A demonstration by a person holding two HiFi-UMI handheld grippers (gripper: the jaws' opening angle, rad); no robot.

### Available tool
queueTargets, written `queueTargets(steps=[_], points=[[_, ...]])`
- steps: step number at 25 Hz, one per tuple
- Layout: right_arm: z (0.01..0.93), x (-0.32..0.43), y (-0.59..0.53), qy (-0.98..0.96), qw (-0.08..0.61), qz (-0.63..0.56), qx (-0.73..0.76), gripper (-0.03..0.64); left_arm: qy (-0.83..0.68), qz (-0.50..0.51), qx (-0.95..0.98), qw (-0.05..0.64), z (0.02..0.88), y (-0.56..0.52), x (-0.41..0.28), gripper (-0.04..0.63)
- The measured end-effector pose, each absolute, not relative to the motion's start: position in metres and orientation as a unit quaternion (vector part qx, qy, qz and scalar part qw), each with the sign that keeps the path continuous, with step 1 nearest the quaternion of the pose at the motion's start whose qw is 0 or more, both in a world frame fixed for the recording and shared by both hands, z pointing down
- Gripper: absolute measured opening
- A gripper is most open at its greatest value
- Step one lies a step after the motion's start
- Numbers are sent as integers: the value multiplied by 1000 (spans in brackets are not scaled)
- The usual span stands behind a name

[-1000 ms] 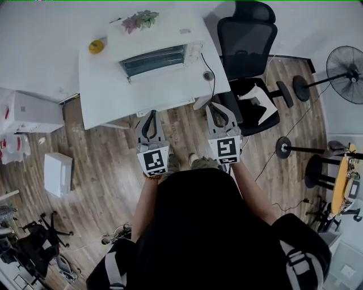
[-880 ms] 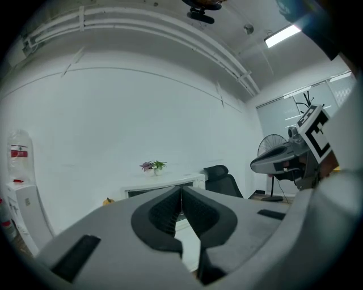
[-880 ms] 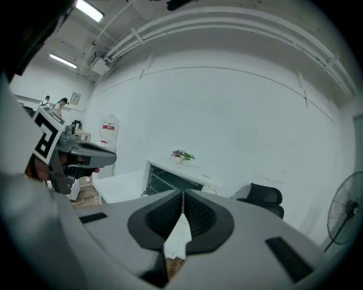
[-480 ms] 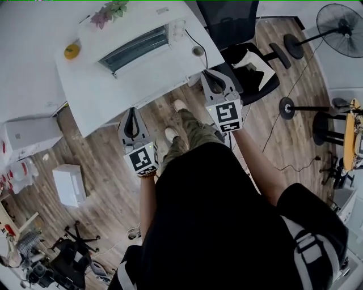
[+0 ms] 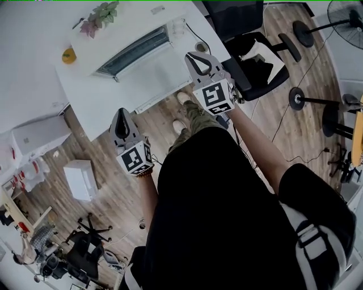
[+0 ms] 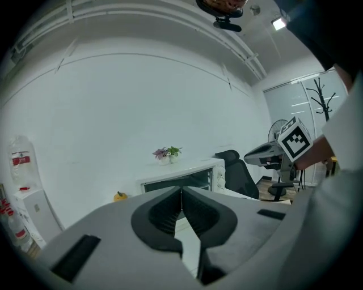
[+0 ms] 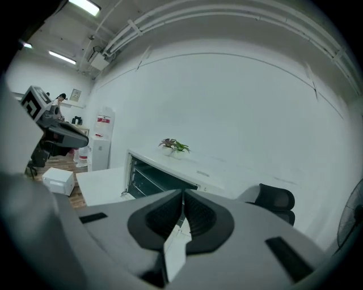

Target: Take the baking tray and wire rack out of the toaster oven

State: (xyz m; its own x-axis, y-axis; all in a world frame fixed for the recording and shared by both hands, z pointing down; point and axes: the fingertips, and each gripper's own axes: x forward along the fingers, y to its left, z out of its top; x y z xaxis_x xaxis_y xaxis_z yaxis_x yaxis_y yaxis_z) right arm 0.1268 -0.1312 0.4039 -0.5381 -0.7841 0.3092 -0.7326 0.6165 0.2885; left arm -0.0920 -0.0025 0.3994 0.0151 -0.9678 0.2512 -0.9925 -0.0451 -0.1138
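A white toaster oven (image 5: 133,50) stands on the white table (image 5: 91,96), its dark cavity facing the front edge. In the right gripper view the toaster oven (image 7: 152,176) shows rack bars inside; a tray cannot be made out. The left gripper view shows the toaster oven (image 6: 180,179) past the jaws. My left gripper (image 5: 120,118) is shut and empty, off the table's front left edge over the floor. My right gripper (image 5: 194,56) is shut and empty, above the table's front right part, just right of the oven.
A small potted plant (image 5: 95,16) sits on top of the oven and an orange fruit (image 5: 68,55) lies left of it. A black office chair (image 5: 249,42) stands to the right. A white box (image 5: 80,178) sits on the wooden floor at left. A fan (image 5: 346,12) is far right.
The person has stepped up to the table. Both grippers have moved forward, the right one from beyond the table's edge to over its front right part. Both jaws stayed shut.
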Motion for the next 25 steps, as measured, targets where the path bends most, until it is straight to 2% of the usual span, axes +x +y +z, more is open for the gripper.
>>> queueTargets(steps=[6,11,23,25], points=[[410,122,-178,-884,193,-45,424,32,-678,135,720,65,407,-54,-82,26],[414,125,-203,-892,184,-32,412,32,-665,103,727,134,429,-96,-67,26],[436,80,-207,-938,181,7,297,32,-665,78,709,220,488,-190,-46,26],[436,67,-204,-945,178,4,274,32,-667,86,707,217,495,-198,-50,26]])
